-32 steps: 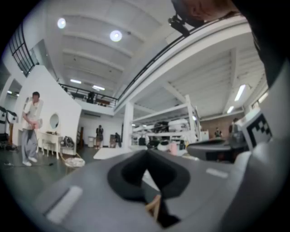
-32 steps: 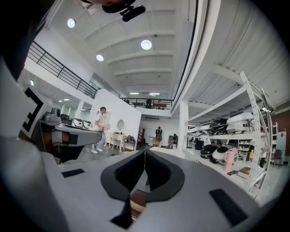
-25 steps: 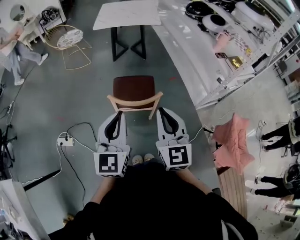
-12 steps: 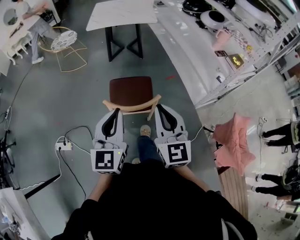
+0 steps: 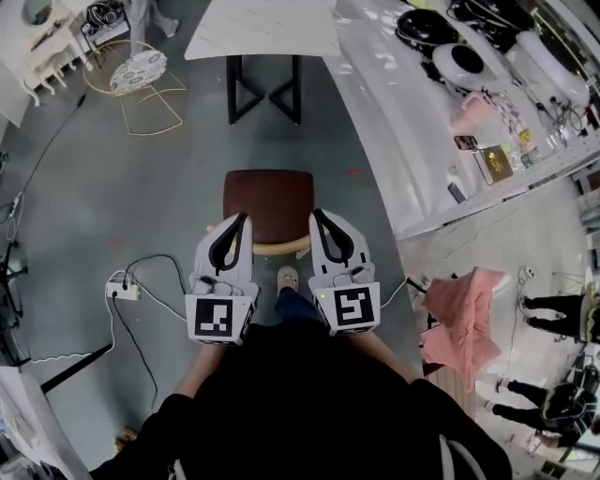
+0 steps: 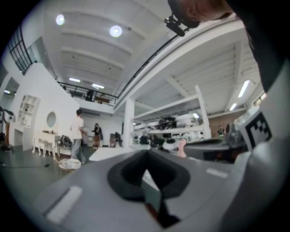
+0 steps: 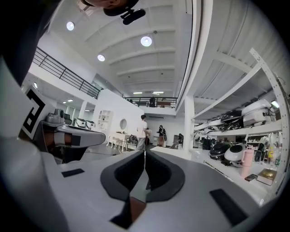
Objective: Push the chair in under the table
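In the head view a chair with a brown seat point(image 5: 267, 199) and a curved wooden backrest point(image 5: 279, 247) stands on the grey floor. It faces the white-topped table point(image 5: 262, 26) on black legs point(image 5: 265, 89), with floor between them. My left gripper point(image 5: 243, 218) is shut, its tip over the left end of the backrest. My right gripper point(image 5: 317, 217) is shut over the right end. Both point level toward the table. The grippers hide the backrest ends, so contact cannot be confirmed. In the gripper views the left jaws point(image 6: 146, 155) and right jaws point(image 7: 145, 154) meet with nothing between them.
A long white counter point(image 5: 403, 141) with helmets runs along the right. A wire chair point(image 5: 136, 75) stands at the far left. A power strip point(image 5: 124, 290) with cables lies left of me. A pink cloth point(image 5: 455, 305) hangs at the right. My shoe point(image 5: 288, 277) is behind the chair. People point(image 7: 142, 131) stand far off.
Both grippers and the chair have moved forward toward the table together. The tips now lie over the backrest ends. My foot has stepped forward behind the chair.
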A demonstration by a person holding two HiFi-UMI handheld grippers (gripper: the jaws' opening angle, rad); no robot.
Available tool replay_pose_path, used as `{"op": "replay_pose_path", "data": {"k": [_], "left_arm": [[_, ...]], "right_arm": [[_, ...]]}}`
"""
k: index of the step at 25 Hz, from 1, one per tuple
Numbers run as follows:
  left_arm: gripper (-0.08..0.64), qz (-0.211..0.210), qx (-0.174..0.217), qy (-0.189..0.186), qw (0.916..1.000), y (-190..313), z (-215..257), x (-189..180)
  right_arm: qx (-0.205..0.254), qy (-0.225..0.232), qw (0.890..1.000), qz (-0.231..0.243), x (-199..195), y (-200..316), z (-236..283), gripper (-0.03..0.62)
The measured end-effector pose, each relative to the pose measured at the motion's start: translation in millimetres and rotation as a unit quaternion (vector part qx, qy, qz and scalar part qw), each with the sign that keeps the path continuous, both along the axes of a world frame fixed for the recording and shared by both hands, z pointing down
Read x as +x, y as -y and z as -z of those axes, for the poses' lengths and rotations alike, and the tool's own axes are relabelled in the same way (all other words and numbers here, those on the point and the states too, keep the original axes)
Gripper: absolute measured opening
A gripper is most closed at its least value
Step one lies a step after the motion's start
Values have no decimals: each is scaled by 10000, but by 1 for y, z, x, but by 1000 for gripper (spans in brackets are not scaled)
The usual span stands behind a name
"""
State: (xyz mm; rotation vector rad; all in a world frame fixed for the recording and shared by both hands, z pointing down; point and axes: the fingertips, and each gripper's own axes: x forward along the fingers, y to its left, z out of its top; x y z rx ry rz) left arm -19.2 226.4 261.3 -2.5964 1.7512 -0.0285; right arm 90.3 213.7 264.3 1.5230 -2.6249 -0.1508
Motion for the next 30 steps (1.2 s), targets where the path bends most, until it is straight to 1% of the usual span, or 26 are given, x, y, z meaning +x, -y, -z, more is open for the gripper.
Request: {"op": "replay_pose_path", "data": {"k": [4, 8, 12, 23, 26, 30], "left_arm": [[8, 38, -121, -36, 9999, 14, -10, -11], [8, 58, -194, -121, 9997, 27, -18, -13], [8, 48, -236, -83, 9997, 35, -22, -15], [8, 76, -367, -69, 9993, 40, -21, -23], [8, 120, -409, -48, 9991, 45, -20, -22], [8, 278, -412, -29, 9988, 55, -18, -28]], "right_arm": [[-138, -17, 9999, -16, -9, 15, -8, 23], [-218, -18, 9998, -20, -8, 24, -17, 23], [-304, -68, 9995, -61, -6, 32, -25, 23], [-474, -33, 9988, -135, -9, 37, -25, 23], [-495, -50, 9987, -89, -8, 46, -25, 23], [-529, -34, 9985, 100, -14, 58, -29, 23]]}}
